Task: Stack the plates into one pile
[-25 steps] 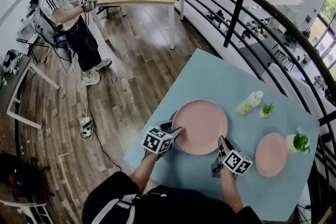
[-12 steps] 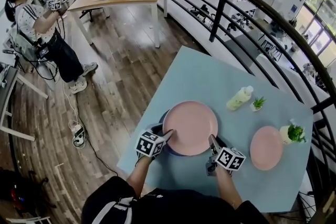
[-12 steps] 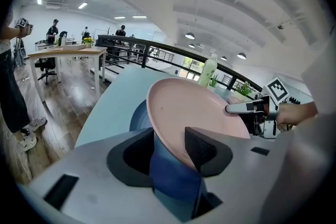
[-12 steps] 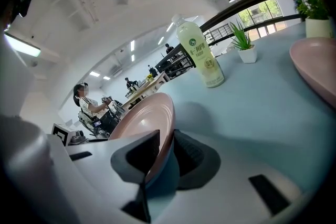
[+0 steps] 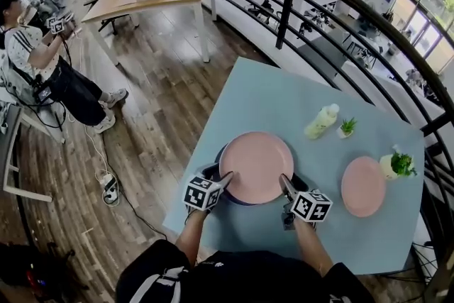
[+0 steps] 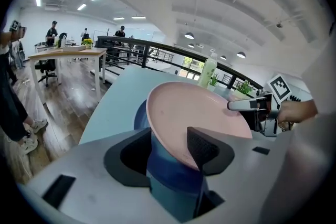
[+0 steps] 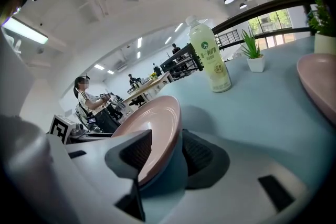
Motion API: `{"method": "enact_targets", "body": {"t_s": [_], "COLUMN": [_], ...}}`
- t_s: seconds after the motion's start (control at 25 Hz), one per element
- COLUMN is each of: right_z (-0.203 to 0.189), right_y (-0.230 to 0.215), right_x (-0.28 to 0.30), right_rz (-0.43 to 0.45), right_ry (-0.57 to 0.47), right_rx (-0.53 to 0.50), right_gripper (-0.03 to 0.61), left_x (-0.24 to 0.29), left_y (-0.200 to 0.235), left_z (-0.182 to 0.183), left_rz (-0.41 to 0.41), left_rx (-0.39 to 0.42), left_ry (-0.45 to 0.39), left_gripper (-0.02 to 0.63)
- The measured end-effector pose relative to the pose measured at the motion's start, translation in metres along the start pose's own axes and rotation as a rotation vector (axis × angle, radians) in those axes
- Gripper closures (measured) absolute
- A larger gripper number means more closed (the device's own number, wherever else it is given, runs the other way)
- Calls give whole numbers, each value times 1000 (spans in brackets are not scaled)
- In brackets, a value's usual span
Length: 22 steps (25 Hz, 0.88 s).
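Plates to be piled: the large pink plate [image 5: 255, 167] lies on the table [image 5: 284, 96], on my side of the bottle [image 5: 320, 121]. It rests on a dark blue plate [image 6: 170, 165], whose rim shows under it. The small pink plate [image 5: 363, 186] lies alone, right of the bottle and nearer to me, just beside a plant pot [image 5: 397, 165].

1. Left gripper [image 5: 225, 179]: its jaws have just been opening. The stacked rims of the large pink plate and the dark blue plate stand between them. I judge that the pads no longer press.
2. Right gripper [image 5: 284, 184]: its jaws sit on both faces of the rim of the large pink plate, on the side away from the left gripper. I read this as a clamp on the plate.

Handling, by judgement: the plates look glazed, stiff and breakable. The surface is probably slippery under the pads. The large plate will sag from a one-sided hold, so I take it at two opposite points of the rim. The small plate is likely light. One gripper on its rim, at the side away from the plant pot, should serve. Lower it flat, because a dropped edge can chip.
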State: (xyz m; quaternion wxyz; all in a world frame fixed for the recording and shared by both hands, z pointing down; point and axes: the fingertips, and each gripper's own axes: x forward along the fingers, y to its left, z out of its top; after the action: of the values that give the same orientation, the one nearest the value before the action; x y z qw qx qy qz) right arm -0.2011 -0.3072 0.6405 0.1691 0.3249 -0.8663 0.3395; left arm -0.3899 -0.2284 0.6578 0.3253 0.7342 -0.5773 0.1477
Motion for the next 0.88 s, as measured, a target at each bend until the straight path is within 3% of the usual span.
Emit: {"method": "enact_targets", "body": {"t_s": [0.16,0.48,0.68,0.88], "right_z": [8,20,34,36], "right_y": [-5,1,-2,-9], "right_x": [-9,-43,-71,-102], "right_rz": [-34,-15,-10,-23], "right_ry": [-33,-135,-215,-272], "right_rx": [-8,22,38,74], "right_gripper": [358,395,455,495], "left_x": [-13,-37,-34,-26], "left_y": [3,-1,-29,-73], "left_z": [6,31,47,57], "left_rz": [35,77,10,-144], "left_rx": [3,22,59,113], "left_ry": [-51,-183,-236,-281], "left_gripper": [411,413,413,420]}}
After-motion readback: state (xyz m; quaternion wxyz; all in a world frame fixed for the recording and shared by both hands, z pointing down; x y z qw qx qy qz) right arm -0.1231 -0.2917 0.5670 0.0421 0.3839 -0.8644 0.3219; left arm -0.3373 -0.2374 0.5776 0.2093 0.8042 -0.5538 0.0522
